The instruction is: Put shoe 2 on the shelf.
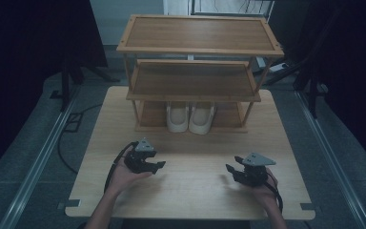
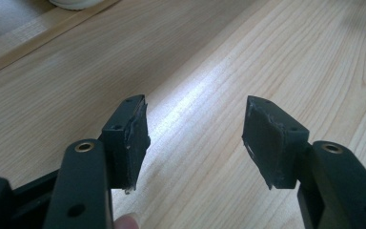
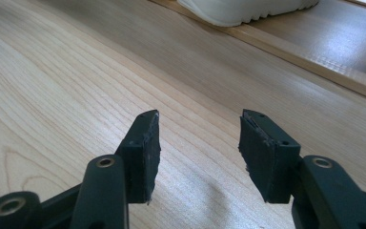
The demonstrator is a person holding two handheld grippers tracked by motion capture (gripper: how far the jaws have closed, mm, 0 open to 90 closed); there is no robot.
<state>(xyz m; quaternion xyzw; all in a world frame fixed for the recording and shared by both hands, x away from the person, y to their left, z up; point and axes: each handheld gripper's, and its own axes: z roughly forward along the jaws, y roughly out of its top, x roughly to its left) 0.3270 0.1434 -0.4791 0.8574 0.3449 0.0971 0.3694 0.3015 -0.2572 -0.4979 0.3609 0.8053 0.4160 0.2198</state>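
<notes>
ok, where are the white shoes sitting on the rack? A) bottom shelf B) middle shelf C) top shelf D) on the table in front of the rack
A: in the high view the pair of white shoes stands side by side on the lowest shelf of the wooden rack, under the bare middle and top shelves.

From above we see a dim, bluish scene with black surroundings. Up close the table [image 2: 209, 90] is bright, a pale streak of glare running across the grain. The fingers [image 3: 145, 148] are sharp, and far edges soften.
</notes>
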